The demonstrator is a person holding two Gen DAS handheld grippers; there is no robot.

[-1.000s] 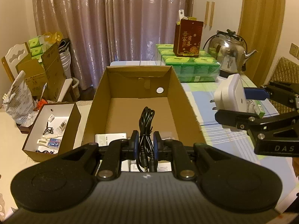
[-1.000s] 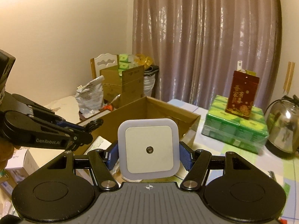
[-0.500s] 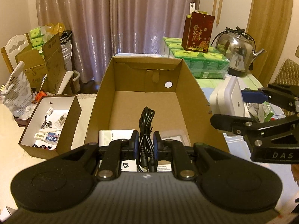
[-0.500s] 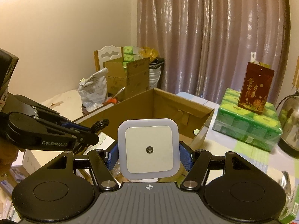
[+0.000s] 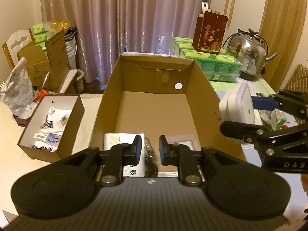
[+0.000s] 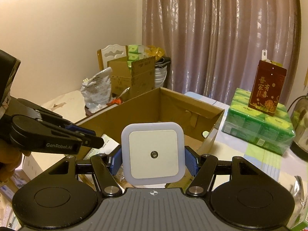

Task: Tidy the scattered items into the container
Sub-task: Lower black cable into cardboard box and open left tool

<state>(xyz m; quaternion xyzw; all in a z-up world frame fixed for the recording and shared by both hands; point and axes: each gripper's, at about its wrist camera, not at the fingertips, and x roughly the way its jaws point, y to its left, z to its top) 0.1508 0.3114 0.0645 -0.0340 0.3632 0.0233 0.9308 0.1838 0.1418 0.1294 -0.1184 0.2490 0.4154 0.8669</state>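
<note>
Left tool (image 5: 149, 150) jaws just parting, black cable (image 5: 151, 160) loose below in cardboard box (image 5: 200, 88); right tool (image 6: 153, 161) clamped on white night light (image 6: 153, 154)

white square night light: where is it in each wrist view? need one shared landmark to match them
Left wrist view: night light at the right edge, seen side-on, clamped in the right tool, beside the big cardboard box's right wall.
Right wrist view: night light at centre bottom, face-on, in front of the box.
Shared landmark: red gift bag on the green packs.
</note>
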